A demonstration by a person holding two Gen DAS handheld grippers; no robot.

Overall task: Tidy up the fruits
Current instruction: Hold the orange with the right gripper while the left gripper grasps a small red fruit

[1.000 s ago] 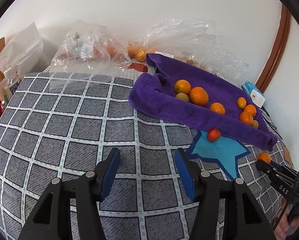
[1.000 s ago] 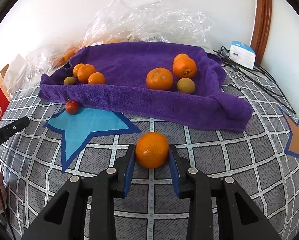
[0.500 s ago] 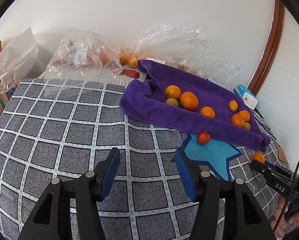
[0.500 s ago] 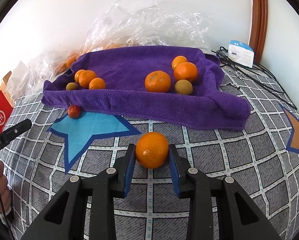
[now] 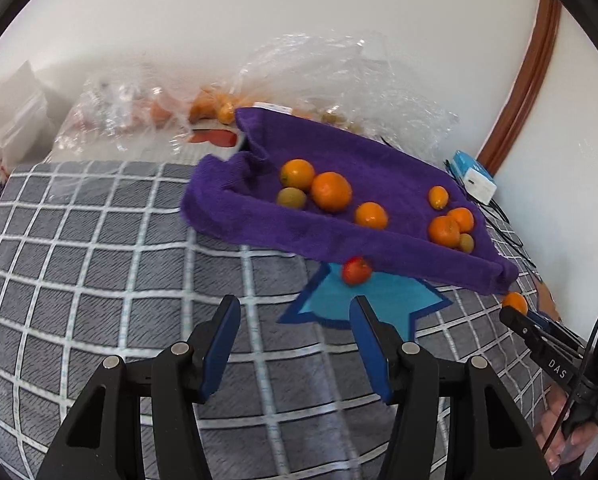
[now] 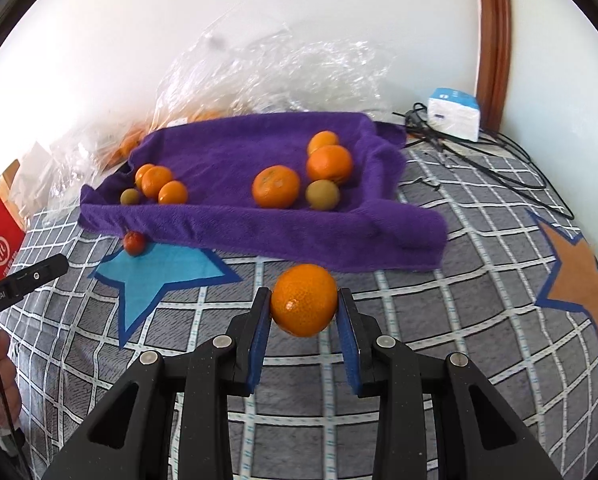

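checked bed cover — purple towel, red fruit, cables

A plain white wall was lit brightly — a brown wooden frame was seen at its right edge. Below, a grey checked bedcover was spread.

We see the fruits lying on the towel; the towel lies on the bed, bags behind it.

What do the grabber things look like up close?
Both the left gripper and right gripper are black plastic with two flat blue pads and round silver bolts. One side bears white letters, and a thin black cable runs alongside.
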